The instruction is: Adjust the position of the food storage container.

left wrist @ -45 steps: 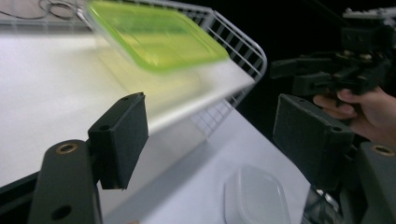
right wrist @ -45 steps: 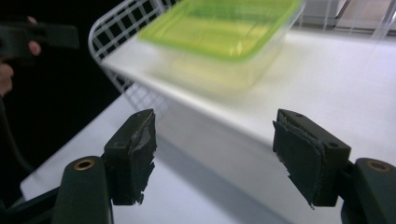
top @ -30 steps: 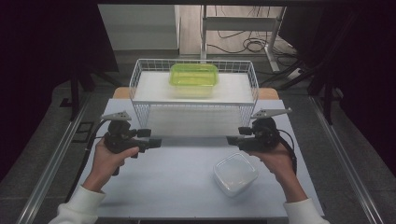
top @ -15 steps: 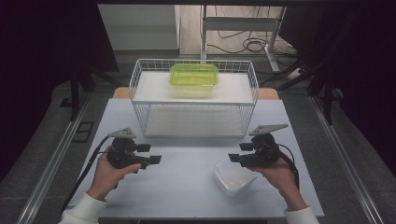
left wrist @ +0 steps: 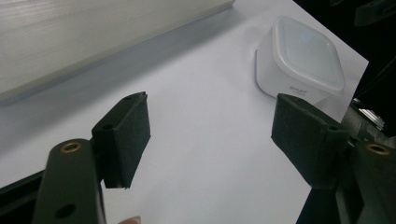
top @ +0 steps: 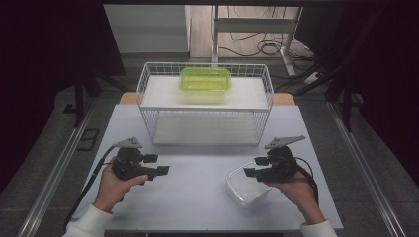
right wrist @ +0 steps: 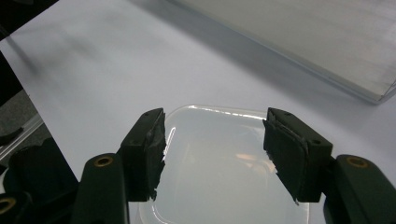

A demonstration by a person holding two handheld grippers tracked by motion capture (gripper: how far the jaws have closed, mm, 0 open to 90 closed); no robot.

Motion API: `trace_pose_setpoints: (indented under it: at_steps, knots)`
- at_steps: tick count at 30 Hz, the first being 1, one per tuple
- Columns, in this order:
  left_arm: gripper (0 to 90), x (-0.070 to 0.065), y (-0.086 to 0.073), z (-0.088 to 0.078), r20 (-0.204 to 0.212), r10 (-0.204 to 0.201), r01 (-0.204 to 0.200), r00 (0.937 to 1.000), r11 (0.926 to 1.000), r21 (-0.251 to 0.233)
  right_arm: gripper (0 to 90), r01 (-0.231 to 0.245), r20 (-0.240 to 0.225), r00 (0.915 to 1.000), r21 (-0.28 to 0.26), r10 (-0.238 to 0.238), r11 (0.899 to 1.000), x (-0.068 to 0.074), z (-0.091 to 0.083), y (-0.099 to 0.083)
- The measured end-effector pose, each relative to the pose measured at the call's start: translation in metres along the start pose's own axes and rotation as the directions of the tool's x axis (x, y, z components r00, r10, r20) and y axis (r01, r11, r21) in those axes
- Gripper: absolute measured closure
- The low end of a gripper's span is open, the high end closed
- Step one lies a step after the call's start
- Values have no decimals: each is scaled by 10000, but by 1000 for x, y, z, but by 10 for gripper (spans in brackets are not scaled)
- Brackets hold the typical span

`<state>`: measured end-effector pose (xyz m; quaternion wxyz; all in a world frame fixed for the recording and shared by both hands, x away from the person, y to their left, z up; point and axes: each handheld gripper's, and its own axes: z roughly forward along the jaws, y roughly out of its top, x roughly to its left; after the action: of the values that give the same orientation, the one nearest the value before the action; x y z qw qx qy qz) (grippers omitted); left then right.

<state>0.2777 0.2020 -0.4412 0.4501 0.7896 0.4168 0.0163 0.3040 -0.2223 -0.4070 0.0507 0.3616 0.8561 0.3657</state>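
Step in hand: the right gripper (top: pixel 250 172) is set to take the clear lidded box (top: pixel 247 184) lying on the counter (top: pixel 197 197), near its front right edge.
Box position: flat on the counter, lid on, well in front of the wire rack (top: pixel 205 106); a second box with a green lid (top: pixel 205 79) sits on the rack's upper shelf and is not involved.
Right fingers: apart, and they have just been closing a little; in the right gripper view the box (right wrist: pixel 224 168) lies beyond and between the two pads (right wrist: pixel 148 151), with no pad pressing on it (whether a pad brushes the lid rim cannot be told).
Left fingers: wide apart, nothing between them; the left gripper (top: pixel 160 170) points across the counter toward the box (left wrist: pixel 299 60), well apart from it.
Doing it well: bring the right pads down past the lid's edge so they bear on the box's side walls, not on the lid alone; centre the box between them before closing, since the smooth plastic is likely to slip or skid on the counter.
Hand pose, right: hand (top: pixel 296 190) low over the counter, gripper held roughly level, aimed toward the left.
Hand pose, left: hand (top: pixel 116 185) low, gripper level, aimed toward the right (standing by, in my judgement).
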Motion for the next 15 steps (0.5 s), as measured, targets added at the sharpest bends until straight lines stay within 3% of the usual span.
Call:
trace_pose_setpoints:
  at_steps: [10,15]
  knots:
    - [273,0,-3,-2,-129,41,-42,9999,10000,-25,393,-178,-58,9998,11,178,9998,-1,-7,-13]
    - [274,4,-9,-2,-175,-170,170,9997,9999,3,460,-112,-66,9999,176,113,9998,2,-17,-30]
